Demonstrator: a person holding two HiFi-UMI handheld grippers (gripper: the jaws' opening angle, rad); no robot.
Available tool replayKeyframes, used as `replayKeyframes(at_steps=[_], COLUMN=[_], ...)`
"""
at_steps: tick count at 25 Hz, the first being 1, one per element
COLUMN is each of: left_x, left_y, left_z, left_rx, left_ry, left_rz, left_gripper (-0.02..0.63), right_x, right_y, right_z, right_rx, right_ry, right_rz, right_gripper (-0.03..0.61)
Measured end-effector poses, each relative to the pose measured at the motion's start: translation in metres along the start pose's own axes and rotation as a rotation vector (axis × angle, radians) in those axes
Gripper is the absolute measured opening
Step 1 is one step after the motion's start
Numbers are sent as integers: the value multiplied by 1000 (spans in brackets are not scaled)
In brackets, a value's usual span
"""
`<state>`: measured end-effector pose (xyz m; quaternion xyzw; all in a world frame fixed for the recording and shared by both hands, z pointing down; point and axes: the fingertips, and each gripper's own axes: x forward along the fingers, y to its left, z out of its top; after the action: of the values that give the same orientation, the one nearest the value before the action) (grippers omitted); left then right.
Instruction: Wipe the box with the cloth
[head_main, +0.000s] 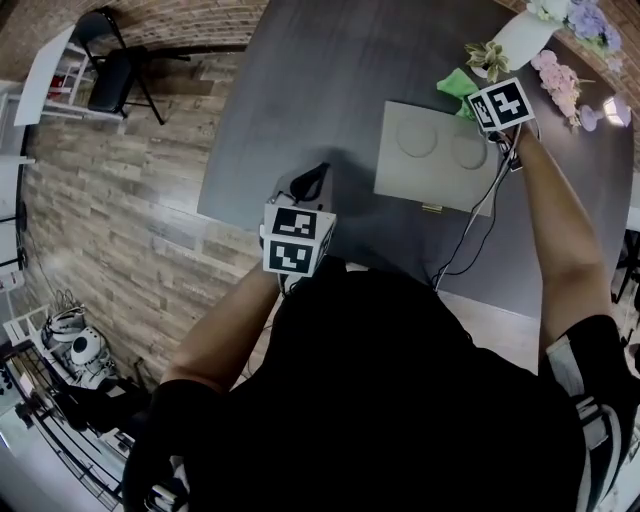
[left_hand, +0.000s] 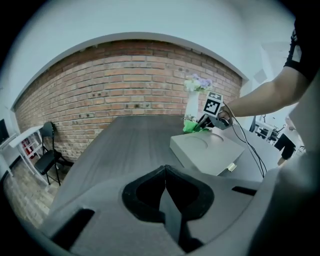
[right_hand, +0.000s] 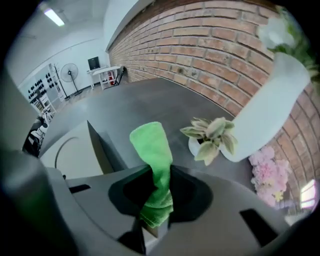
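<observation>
A flat grey box (head_main: 436, 157) with two round recesses in its lid lies on the dark table (head_main: 320, 90). At the box's far right corner my right gripper (head_main: 480, 100) is shut on a green cloth (head_main: 457, 84). In the right gripper view the cloth (right_hand: 153, 150) sticks up out of the shut right gripper (right_hand: 157, 172), beside the box's edge (right_hand: 95, 145). My left gripper (head_main: 308, 182) hovers over the table's near edge, left of the box. Its jaws (left_hand: 165, 172) are shut on nothing, with the box (left_hand: 206, 150) ahead to the right.
A small potted plant (right_hand: 210, 135), a white vase (right_hand: 272, 95) and pink flowers (right_hand: 267, 175) stand just beyond the cloth. A cable (head_main: 470, 225) hangs from the right gripper over the box's near side. A black chair (head_main: 115, 65) stands on the floor at far left.
</observation>
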<state>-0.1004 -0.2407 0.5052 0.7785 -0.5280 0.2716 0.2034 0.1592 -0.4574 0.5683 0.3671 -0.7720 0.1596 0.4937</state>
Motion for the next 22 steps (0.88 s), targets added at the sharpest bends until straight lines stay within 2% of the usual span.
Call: replayKeyframes(at_steps=[6, 11, 22], left_x=[18, 29, 35], left_y=[-35, -60, -86], left_z=[16, 29, 46], left_rx=[39, 60, 118], left_ry=[-19, -22, -36], left_rz=[-53, -88, -154], left_gripper=[9, 9, 9], right_x=[-20, -35, -56], right_y=[-41, -56, -24], right_z=[-44, -68, -99], right_rx=[94, 144, 208], right_ry=[-9, -24, -59], right_rz=[-40, -52, -31], right_gripper=[81, 81, 81])
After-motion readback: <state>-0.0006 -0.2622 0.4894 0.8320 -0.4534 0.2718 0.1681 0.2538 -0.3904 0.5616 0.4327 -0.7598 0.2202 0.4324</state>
